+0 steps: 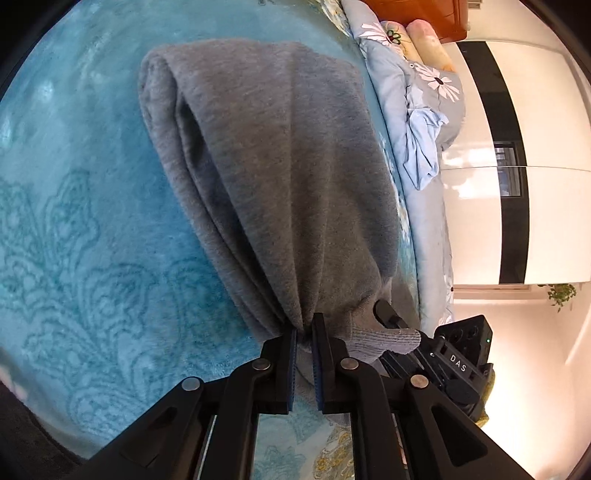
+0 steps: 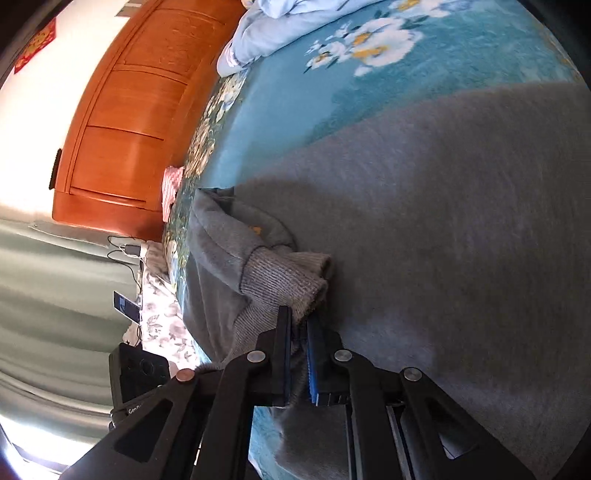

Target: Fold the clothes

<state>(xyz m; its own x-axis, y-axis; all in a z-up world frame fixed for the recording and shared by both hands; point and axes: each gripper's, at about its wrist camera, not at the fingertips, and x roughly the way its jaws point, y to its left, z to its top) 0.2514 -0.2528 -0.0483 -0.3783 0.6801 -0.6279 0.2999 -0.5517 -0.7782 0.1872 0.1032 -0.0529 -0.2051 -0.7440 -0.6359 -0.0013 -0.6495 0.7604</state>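
Both claws were clamped on the soft grey knit sweater (image 1: pixel 266 166) lying on the teal patterned blanket (image 1: pixel 92 258): left gripper (image 1: pixel 304 332), right gripper (image 2: pixel 298 317). Mid-fold, seemingly; next, carry the edge across together.

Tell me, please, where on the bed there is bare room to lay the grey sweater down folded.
The widest free patch is the teal blanket, left of the grey sweater in the left wrist view. A narrower strip runs between the sweater and the blue quilt. Near the quilt, pillows and light blue garment, it is crowded.
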